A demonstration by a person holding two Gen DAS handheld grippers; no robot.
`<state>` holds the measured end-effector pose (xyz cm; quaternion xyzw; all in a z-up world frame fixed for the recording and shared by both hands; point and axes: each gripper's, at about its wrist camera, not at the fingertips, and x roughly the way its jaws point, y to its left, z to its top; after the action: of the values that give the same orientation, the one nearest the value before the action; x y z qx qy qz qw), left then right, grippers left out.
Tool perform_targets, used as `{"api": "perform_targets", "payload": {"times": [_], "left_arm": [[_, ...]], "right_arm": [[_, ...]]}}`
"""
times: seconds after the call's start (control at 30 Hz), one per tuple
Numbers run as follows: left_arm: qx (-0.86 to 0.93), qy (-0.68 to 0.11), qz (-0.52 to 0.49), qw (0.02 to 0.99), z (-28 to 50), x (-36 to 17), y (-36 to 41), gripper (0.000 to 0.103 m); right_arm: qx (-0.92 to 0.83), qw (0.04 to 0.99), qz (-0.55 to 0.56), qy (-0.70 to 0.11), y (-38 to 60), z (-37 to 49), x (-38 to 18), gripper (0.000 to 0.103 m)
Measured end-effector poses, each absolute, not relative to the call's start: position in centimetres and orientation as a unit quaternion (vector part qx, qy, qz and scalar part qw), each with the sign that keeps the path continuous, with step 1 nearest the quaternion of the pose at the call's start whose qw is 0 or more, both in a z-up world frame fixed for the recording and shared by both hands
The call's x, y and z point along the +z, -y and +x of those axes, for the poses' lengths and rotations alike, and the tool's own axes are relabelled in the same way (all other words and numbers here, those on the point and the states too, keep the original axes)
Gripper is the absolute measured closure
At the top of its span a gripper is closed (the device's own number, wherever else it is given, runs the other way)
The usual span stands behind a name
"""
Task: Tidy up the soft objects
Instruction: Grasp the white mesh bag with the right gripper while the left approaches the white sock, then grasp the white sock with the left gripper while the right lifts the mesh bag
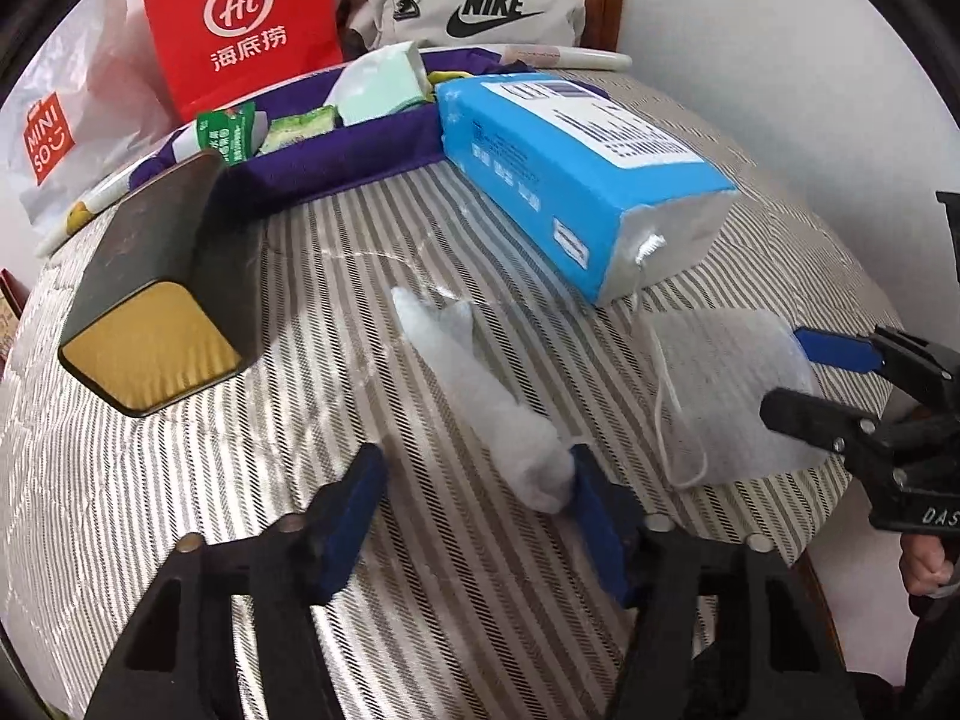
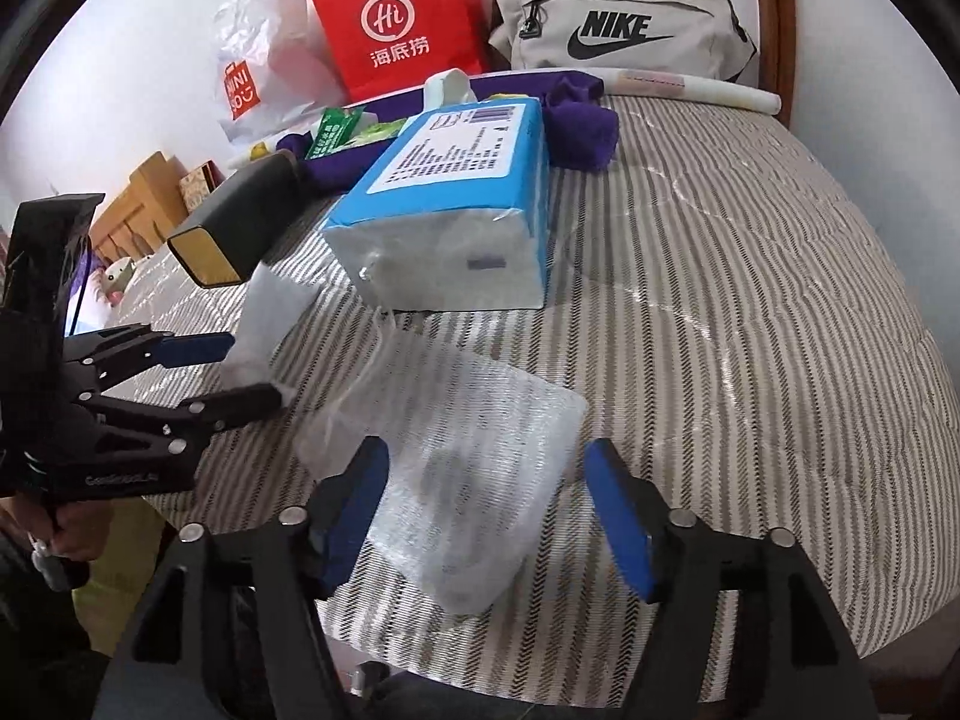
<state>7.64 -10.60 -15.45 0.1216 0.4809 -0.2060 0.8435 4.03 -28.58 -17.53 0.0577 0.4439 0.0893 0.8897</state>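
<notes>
A flat white face mask in a clear plastic wrapper [image 2: 480, 456] lies on the grey-and-white striped mattress cover [image 2: 750, 300], its near end between the blue-padded fingers of the right gripper [image 2: 489, 516]. Those jaws stand well apart and neither pad presses on the wrapper. Just beside it lies a crumpled, rolled clear plastic bag [image 1: 480, 396], long and whitish. The left gripper [image 1: 474, 510] has its jaws apart too: the bag's near end touches the right-hand pad [image 1: 591, 498], while the other pad sits clear of it on the cover.

Behind these 2 things a blue-and-white soft pack of tissues [image 1: 576, 174] rests on the cover, one corner over a purple cloth [image 1: 360, 150]. On that cloth are a pale green tissue pack [image 1: 384, 84] and a small green-and-white sachet [image 1: 225, 135]. A black rectangular case with a yellow end [image 1: 162, 294] lies beside the cloth. Against the white wall stand a red paper bag with white lettering [image 1: 240, 18], a beige Nike pouch [image 1: 480, 0] and a thin white plastic shopping bag [image 1: 54, 120].
</notes>
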Motion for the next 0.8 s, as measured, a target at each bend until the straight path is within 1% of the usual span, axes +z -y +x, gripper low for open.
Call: {"api": "perform_targets", "payload": {"times": [0.03,0.1,0.17,0.2,0.23,0.33,0.4,0.47,0.53,0.8], "left_arm": [[-0.205,-0.480,0.119,0.845,7.8,-15.4,10.3,0.058],[-0.203,-0.482,0.107,0.846,8.3,-15.4,9.6,0.067],[-0.202,-0.486,0.091,0.846,8.8,-15.3,8.6,0.071],[-0.201,-0.487,0.085,0.846,8.9,-15.3,8.3,0.076],[-0.199,-0.489,0.080,0.846,9.1,-15.3,7.9,0.078],[-0.178,-0.490,0.076,0.850,9.4,-15.3,6.6,0.078],[-0.170,-0.491,0.071,0.852,9.6,-15.3,5.7,0.078],[-0.164,-0.495,0.059,0.851,9.9,-15.3,4.7,0.078],[-0.161,-0.497,0.050,0.851,10.1,-15.3,4.1,0.078],[-0.160,-0.494,0.046,0.853,10.3,-15.5,3.7,0.078]], "right_arm": [[0.090,0.888,0.059,-0.446,28.4,4.1,-17.6,0.030],[0.090,0.888,0.058,-0.447,27.9,4.4,-17.7,0.026],[0.091,0.890,0.053,-0.445,27.4,4.6,-17.7,0.023],[0.093,0.890,0.048,-0.444,27.1,4.8,-17.8,0.022],[0.093,0.890,0.043,-0.445,26.9,4.9,-17.9,0.020],[0.092,0.891,0.028,-0.444,26.1,5.3,-18.0,0.016],[0.092,0.891,0.029,-0.444,25.7,5.5,-18.1,0.011],[0.089,0.891,0.033,-0.443,25.4,5.7,-18.2,0.003],[0.083,0.892,0.030,-0.443,25.0,5.9,-18.3,0.000],[0.021,0.898,-0.013,-0.439,22.9,6.4,-18.8,0.001]]}}
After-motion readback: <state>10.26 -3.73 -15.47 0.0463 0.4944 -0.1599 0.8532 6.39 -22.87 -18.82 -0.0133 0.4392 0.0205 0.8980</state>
